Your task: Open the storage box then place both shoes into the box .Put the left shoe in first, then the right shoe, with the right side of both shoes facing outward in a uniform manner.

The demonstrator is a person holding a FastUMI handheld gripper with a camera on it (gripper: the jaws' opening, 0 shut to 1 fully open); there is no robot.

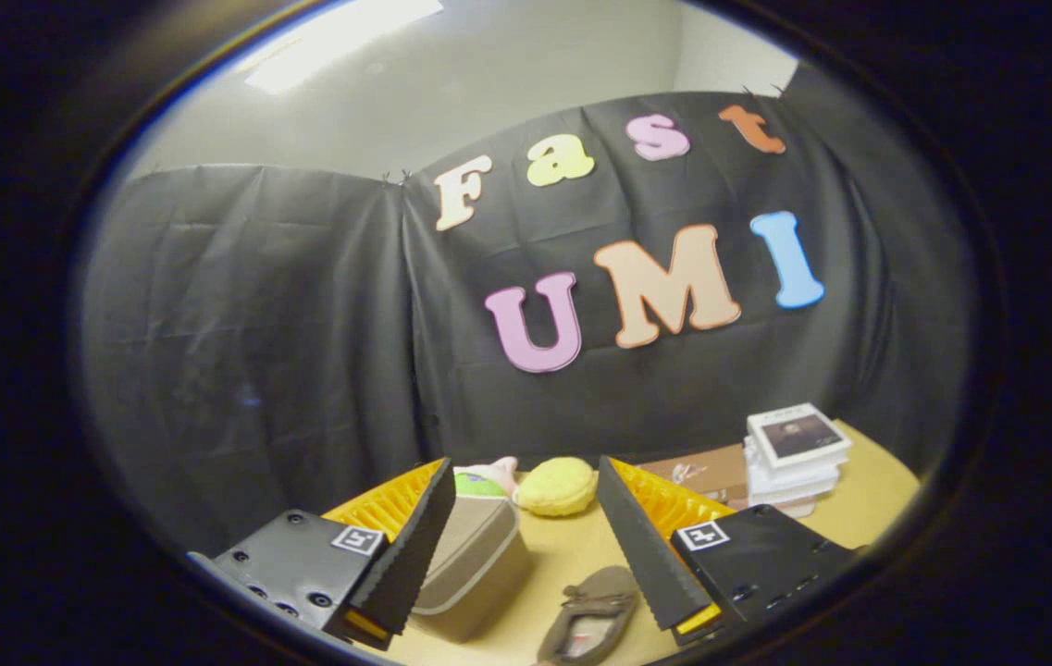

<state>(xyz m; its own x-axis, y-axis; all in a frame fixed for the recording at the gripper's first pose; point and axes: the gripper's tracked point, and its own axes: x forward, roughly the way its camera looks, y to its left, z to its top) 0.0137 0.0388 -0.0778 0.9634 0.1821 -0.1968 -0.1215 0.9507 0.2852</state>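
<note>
While the gripper (526, 546) hung above the tan table (868, 499), its two fingers stood well apart with nothing clamped between them, and the whole task lay low in its field, below and just ahead of the tips. The storage box (475, 564), a grey-brown case with a pale band round its rim, sat close against the inner face of the left finger, its lid down and apparently shut, so the opening step looked not yet done. A brown slipper-like shoe (592, 615) lay on the table between the fingers, nearer the right one, its long axis running slantwise from beside the right fingertip down toward the holder; which shoe of the pair it was could not be told. Box and shoe lay near each other but apart. Beyond them a yellow plush toy (558, 486) and a green-and-pink soft toy (481, 481) rested by the cloth wall, and a stack of white boxes (796, 453) stood off past the right finger. Judged from this, the coming move called for dipping downward and leftward to meet the lid, the box being the nearer target.
</note>
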